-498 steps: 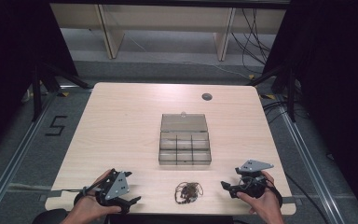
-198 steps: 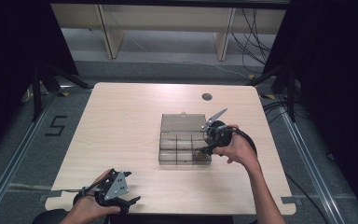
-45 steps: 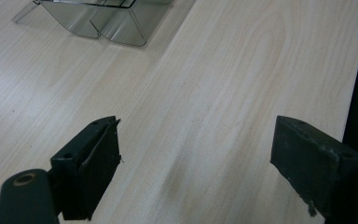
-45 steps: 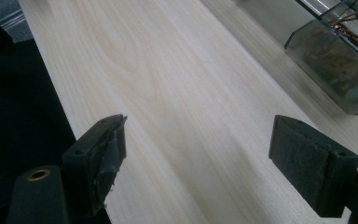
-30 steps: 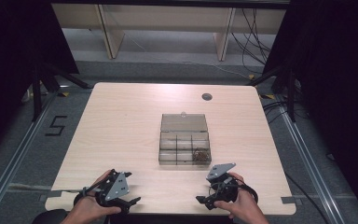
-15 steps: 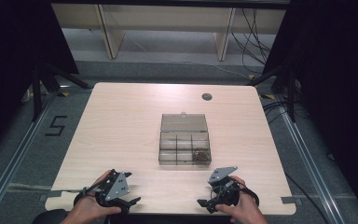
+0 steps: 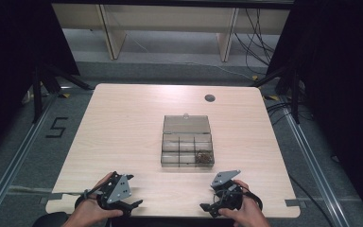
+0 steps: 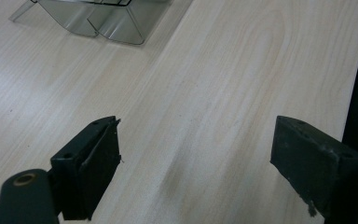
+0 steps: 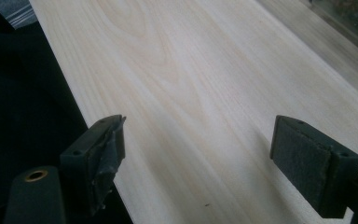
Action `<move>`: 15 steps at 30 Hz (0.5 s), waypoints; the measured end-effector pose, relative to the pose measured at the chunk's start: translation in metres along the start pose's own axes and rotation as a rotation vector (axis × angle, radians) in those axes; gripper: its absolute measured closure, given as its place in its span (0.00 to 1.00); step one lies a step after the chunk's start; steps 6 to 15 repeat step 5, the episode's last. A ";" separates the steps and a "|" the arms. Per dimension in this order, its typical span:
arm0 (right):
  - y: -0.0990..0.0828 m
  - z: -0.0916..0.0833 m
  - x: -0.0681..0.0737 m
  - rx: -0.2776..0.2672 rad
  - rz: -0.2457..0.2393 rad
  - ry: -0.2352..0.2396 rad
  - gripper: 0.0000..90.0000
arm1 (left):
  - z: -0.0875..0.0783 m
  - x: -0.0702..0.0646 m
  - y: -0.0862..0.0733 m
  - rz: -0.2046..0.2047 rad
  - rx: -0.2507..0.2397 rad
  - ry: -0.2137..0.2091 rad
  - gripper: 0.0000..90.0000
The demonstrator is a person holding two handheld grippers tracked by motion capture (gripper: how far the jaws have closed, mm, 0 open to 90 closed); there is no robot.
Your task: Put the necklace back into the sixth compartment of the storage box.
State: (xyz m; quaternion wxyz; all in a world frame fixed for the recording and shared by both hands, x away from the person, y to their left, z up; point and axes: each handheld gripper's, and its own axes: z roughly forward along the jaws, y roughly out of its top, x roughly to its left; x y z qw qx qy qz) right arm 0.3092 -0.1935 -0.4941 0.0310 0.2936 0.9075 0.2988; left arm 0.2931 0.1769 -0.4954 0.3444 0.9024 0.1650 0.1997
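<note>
A clear plastic compartment box [image 7: 187, 142] lies open at the table's middle, its lid folded back. A brown tangle of small pieces [image 7: 203, 157] fills its front right compartment. My left gripper [image 7: 131, 204] rests near the front edge at the left, held in a hand, jaws wide apart over bare wood. My right gripper [image 7: 208, 207] rests near the front edge at the right, also open and empty. In the left gripper view the gripper [image 8: 196, 154] points toward the box corner [image 8: 98, 16]. In the right gripper view the gripper [image 9: 198, 149] spans bare table, the box [image 9: 349, 14] at the top right.
The light wooden table [image 7: 123, 127] has a small dark round hole [image 7: 210, 98] at the back right. Beyond the table stand wooden shelf legs and loose cables on a grey floor. Dark curtains flank both sides.
The dark tangle that lay on the table front is now in the box. My right gripper came back from the box and settled slightly nearer the front edge. The left stayed put.
</note>
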 end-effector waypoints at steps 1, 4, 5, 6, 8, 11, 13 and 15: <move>0.000 0.000 0.000 0.000 0.003 -0.009 0.21 | 0.001 -0.001 0.000 -0.008 -0.008 -0.003 0.17; -0.001 0.000 0.000 0.004 0.002 0.003 0.21 | 0.001 -0.001 0.000 -0.014 -0.014 -0.008 0.17; -0.001 0.000 0.000 0.005 0.023 0.009 0.21 | 0.000 0.000 0.000 0.000 0.000 0.001 0.17; -0.001 0.000 0.000 0.005 0.023 0.009 0.21 | 0.000 0.000 0.000 0.000 0.000 0.001 0.17; -0.001 0.000 0.000 0.005 0.023 0.009 0.21 | 0.000 0.000 0.000 0.000 0.000 0.001 0.17; -0.001 0.000 0.000 0.005 0.023 0.009 0.21 | 0.000 0.000 0.000 0.000 0.000 0.001 0.17; -0.001 0.000 0.000 0.005 0.023 0.009 0.21 | 0.000 0.000 0.000 0.000 0.000 0.001 0.17; -0.001 0.000 0.000 0.005 0.023 0.009 0.21 | 0.000 0.000 0.000 0.000 0.000 0.001 0.17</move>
